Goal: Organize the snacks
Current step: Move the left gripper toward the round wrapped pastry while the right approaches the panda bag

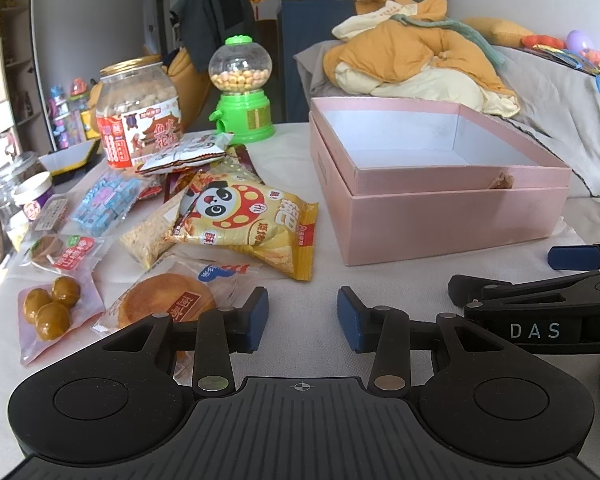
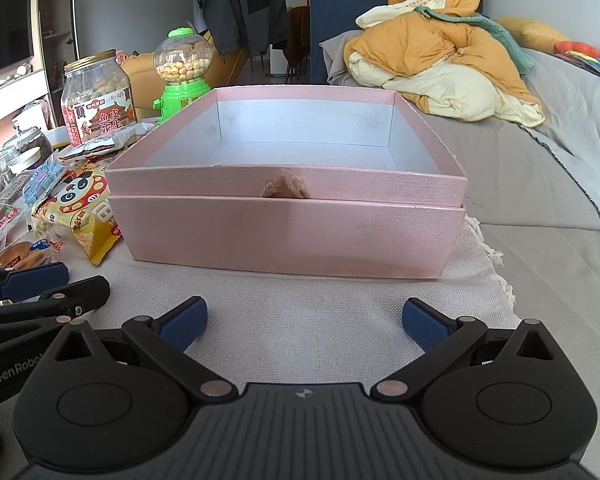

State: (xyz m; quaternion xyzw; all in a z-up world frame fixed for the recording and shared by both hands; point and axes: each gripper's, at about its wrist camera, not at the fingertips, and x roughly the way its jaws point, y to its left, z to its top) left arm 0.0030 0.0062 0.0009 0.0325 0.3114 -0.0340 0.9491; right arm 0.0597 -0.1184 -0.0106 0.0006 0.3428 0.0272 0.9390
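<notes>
With your left claw (image 1: 303,318) half open and right claw (image 2: 304,322) spread wide, both empty, the slick yellow panda-print crisp bag (image 1: 244,224) may slip short of the open pink cardboard box (image 2: 288,236).

Both grippers hover low over the worktop (image 2: 300,320), tilted downward, on the near side of the pink box (image 2: 288,236). The left gripper (image 1: 303,319) holds its fingers partly apart with nothing between them. Just beside it, the right gripper (image 2: 305,322) faces the box front with its fingers spread wide and empty.
</notes>
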